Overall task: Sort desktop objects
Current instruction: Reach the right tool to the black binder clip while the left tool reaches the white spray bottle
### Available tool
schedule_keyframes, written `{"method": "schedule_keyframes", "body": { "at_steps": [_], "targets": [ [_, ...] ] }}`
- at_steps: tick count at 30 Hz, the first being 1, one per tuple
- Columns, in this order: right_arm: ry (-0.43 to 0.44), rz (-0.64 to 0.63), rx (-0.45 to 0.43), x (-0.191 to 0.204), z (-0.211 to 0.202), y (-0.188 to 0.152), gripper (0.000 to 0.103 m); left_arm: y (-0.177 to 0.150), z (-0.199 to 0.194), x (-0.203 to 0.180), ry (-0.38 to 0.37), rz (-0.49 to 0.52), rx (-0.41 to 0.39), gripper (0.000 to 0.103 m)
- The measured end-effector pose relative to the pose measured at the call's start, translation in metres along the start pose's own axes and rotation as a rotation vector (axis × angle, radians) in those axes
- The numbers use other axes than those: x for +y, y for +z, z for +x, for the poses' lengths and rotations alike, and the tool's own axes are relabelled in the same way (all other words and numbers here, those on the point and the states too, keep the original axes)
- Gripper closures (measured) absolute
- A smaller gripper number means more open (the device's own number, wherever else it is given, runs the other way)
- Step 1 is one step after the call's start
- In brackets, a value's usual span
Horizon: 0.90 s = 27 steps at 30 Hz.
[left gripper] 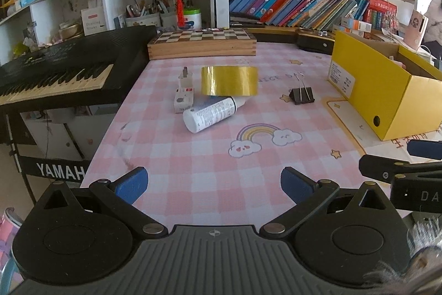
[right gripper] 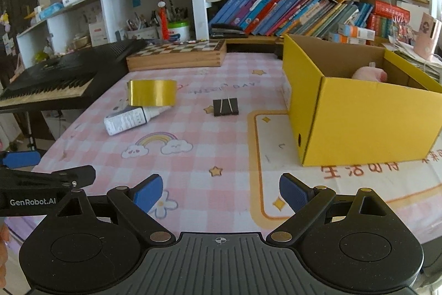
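A gold tape roll [left gripper: 229,80] [right gripper: 152,92] stands on the pink checked desk mat. A white bottle [left gripper: 212,114] [right gripper: 129,119] lies on its side just in front of it. A small white box [left gripper: 183,98] sits left of the bottle. A black binder clip [left gripper: 301,95] [right gripper: 225,107] lies to the right. An open yellow box [left gripper: 373,90] [right gripper: 359,112] at the right holds a pink item [right gripper: 368,73]. My left gripper [left gripper: 214,184] and right gripper [right gripper: 219,194] are both open and empty, low over the mat's near part.
A black Yamaha keyboard [left gripper: 63,68] [right gripper: 55,76] runs along the left edge. A wooden chessboard box [left gripper: 201,43] [right gripper: 176,54] stands at the back. Shelves of books [left gripper: 298,4] and pen cups [left gripper: 154,13] rise behind the desk.
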State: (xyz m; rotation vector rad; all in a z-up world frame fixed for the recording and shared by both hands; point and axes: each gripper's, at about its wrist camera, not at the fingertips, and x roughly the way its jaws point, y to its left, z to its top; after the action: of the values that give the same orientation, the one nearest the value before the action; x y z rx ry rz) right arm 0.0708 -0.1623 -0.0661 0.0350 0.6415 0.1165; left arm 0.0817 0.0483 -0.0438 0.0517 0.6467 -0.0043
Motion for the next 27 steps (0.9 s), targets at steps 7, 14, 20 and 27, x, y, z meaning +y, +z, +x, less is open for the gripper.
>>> {"method": "schedule_keyframes", "body": {
  "at_steps": [7,14,20,27],
  "targets": [
    [-0.004,0.009,-0.019,0.000,0.017,0.013,0.009,0.008,0.021,0.000,-0.008,0.016,0.008,0.000],
    [-0.003,-0.010,-0.019,0.001,0.037,0.025,0.009,0.017,0.036,0.003,-0.009,0.026,0.000,0.000],
    [0.022,-0.027,-0.012,0.002,0.057,0.037,0.009,0.025,0.051,0.003,-0.003,0.014,-0.008,0.000],
    [0.023,-0.060,-0.008,0.005,0.088,0.048,0.010,0.034,0.079,0.005,0.025,0.021,-0.008,0.000]
  ]
}}
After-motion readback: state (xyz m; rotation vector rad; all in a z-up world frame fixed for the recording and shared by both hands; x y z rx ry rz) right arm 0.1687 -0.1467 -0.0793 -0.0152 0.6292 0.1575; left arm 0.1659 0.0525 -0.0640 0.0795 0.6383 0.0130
